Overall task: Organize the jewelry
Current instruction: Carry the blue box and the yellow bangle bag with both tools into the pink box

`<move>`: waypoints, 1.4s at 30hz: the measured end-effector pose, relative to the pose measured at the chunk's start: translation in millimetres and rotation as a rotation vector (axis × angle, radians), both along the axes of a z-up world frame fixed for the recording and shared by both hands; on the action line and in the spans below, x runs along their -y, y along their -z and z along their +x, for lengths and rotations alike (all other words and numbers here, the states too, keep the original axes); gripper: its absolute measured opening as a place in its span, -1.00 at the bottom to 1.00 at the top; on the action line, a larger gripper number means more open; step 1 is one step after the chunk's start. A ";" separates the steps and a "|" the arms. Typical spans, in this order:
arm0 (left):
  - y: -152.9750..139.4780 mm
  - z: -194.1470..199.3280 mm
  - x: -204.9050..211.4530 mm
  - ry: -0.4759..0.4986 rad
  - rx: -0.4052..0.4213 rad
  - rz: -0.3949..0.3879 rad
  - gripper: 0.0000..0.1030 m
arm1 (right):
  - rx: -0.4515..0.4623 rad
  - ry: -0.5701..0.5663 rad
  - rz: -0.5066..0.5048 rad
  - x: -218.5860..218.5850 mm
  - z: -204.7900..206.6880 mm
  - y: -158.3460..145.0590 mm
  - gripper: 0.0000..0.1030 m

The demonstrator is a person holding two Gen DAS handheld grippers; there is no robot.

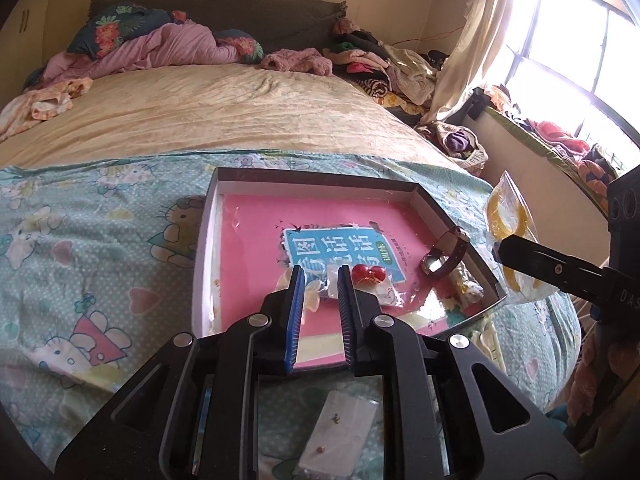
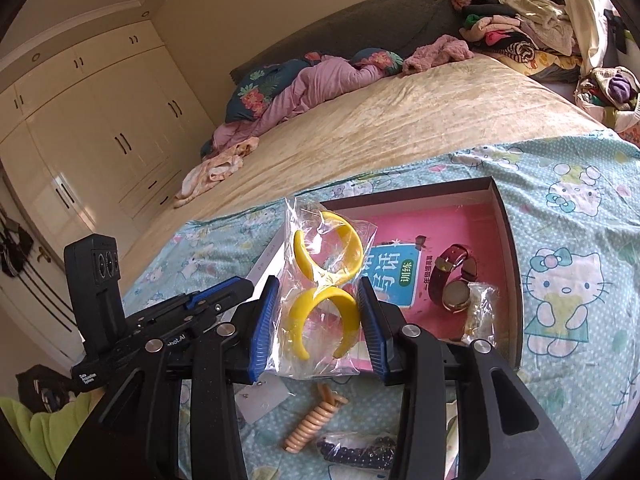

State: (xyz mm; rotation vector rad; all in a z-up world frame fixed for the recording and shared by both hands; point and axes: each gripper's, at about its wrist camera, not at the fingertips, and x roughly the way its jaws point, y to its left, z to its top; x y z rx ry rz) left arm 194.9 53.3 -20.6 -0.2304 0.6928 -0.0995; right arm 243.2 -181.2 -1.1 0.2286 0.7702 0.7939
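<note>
An open shallow box (image 1: 320, 178) lies on the cartoon-cat sheet with a pink book (image 1: 248, 248) inside. My left gripper (image 1: 321, 276) is low over the book, jaws nearly together, shut on a clear bag of red earrings (image 1: 370, 273) that rests there. A maroon watch (image 1: 444, 258) and a small clear bag (image 1: 468, 288) lie at the box's right side. My right gripper (image 2: 318, 292) is shut on a clear bag of yellow bangles (image 2: 324, 308), held above the box's near edge. From the left wrist view this bangle bag (image 1: 506, 216) hangs right of the box.
Loose on the sheet in front of the box are a white stud card (image 1: 340, 428), a beige coil hair tie (image 2: 316, 416) and a dark bead bracelet (image 2: 356, 448). Rumpled bedding and piled clothes (image 1: 372, 64) fill the far end. The bed's edge drops off at the right.
</note>
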 end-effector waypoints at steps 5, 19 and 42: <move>8.6 -30.6 -21.9 -0.040 -0.042 0.015 -0.47 | -0.025 -0.015 -0.003 -5.8 -6.3 9.9 -0.26; 60.4 -42.8 -42.7 -0.079 -0.159 0.009 0.02 | -0.038 -0.008 -0.016 -10.1 -9.2 11.8 -0.26; 11.0 22.5 16.8 0.086 -0.042 -0.016 -0.27 | -0.082 0.029 -0.091 -8.7 31.9 32.9 -0.26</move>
